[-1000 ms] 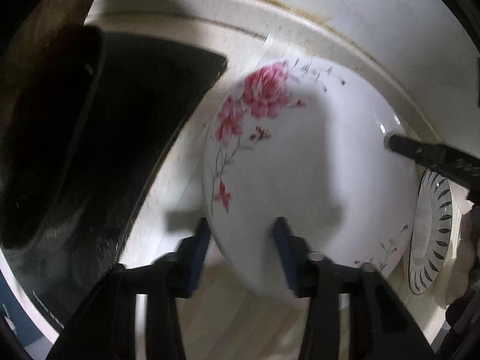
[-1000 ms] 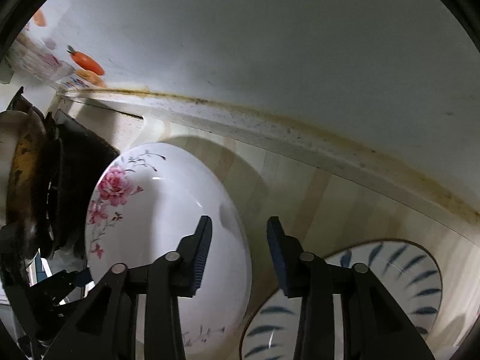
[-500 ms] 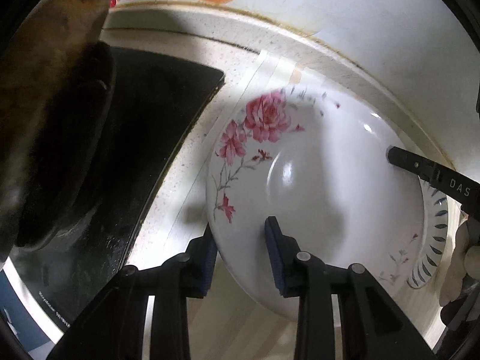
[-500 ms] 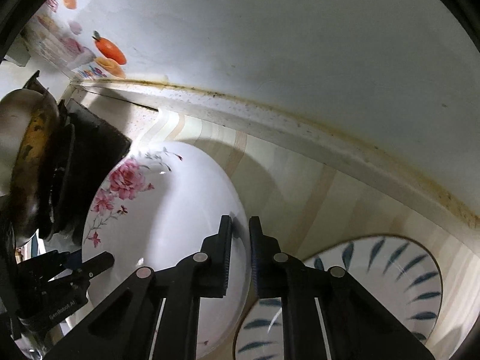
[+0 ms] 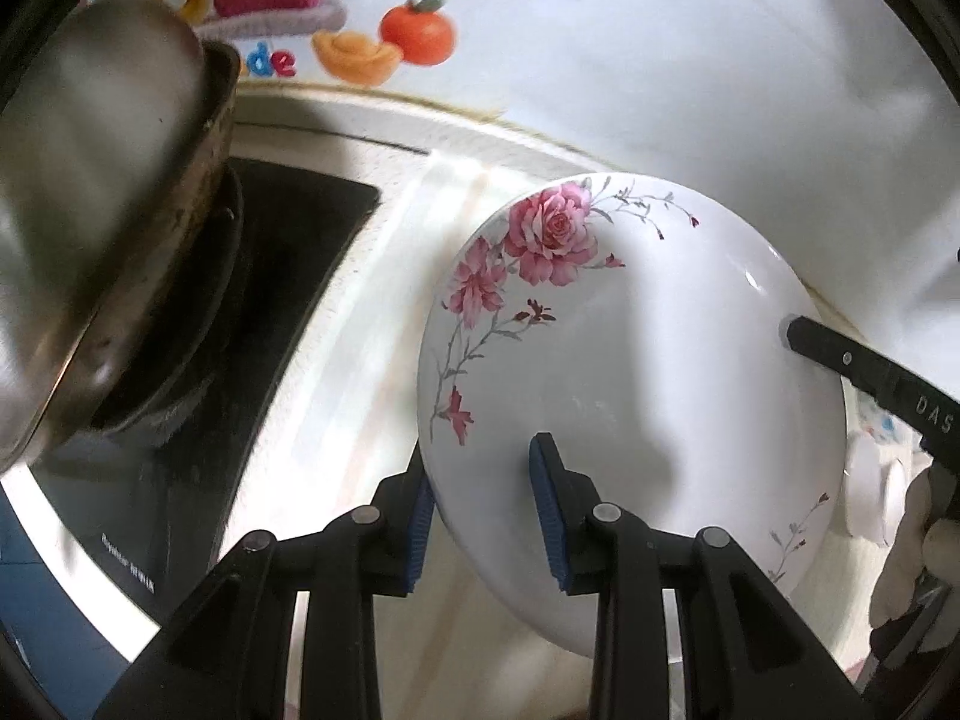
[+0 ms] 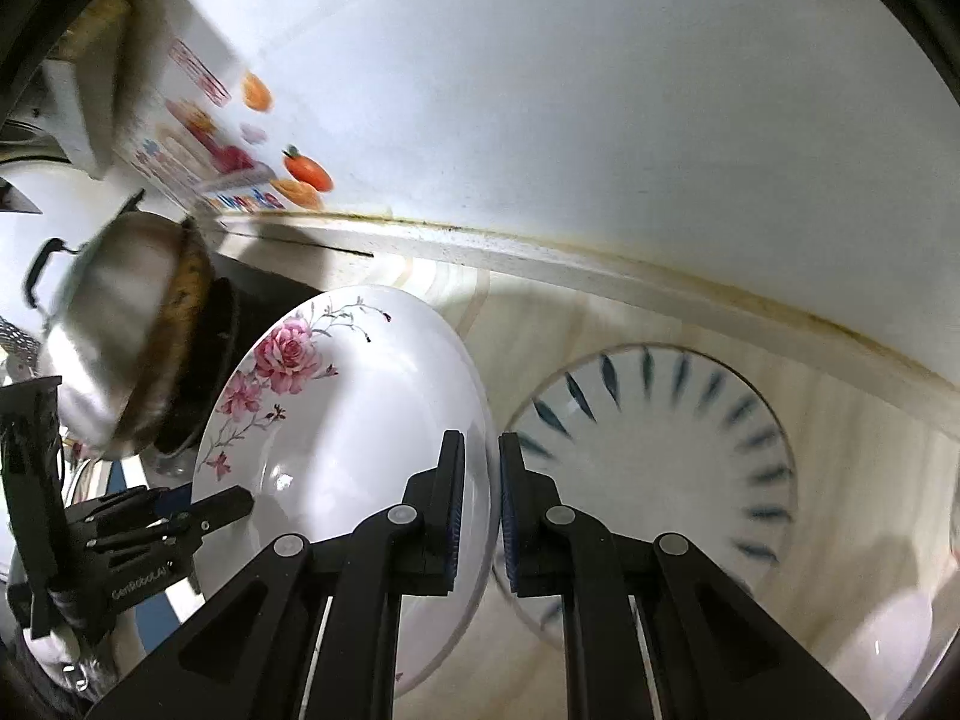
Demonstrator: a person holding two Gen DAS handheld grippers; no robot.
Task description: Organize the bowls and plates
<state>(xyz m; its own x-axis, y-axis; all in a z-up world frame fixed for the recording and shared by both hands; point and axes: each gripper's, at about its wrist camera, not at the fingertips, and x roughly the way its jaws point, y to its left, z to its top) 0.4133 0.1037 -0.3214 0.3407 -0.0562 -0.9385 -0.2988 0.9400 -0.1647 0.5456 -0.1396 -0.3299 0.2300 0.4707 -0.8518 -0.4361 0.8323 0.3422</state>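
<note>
1. Both grippers had risen since the earlier frames, and the floral plate [image 5: 630,372] had come up with them off the counter [image 6: 840,420]; the right gripper [image 6: 480,504], open a second before, had shut on the rim.
2. Left gripper [image 5: 480,516] pinched the plate's near rim in the left wrist view, one blue pad [image 5: 546,510] on the upper face and the other pad under the rim.
3. Right gripper's jaws were pressed nearly together on the plate's thin edge in the right wrist view, one finger on each side of it.
4. Held at opposite sides, the plate sat tilted in the air between the two grippers, its pink roses toward the stove [image 5: 198,396].
5. Its far edge hung above the pale wood-grain counter, near the wall [image 6: 600,90].
6. On the counter just beside and below it lay a blue-leaf plate [image 6: 660,450], flat, apart from the lifted one.
7. From the left wrist view that second plate was hidden; only the right gripper's black finger [image 5: 852,360] showed on the floral plate's rim.
8. A steel pot [image 5: 90,210] sat on the black stove to the left, well clear of the plate.
9. Stickers [image 5: 384,42] of fruit and letters showed on the wall behind the pot.
10. A gloved hand [image 5: 924,534] was at the right edge of the left wrist view.
</note>
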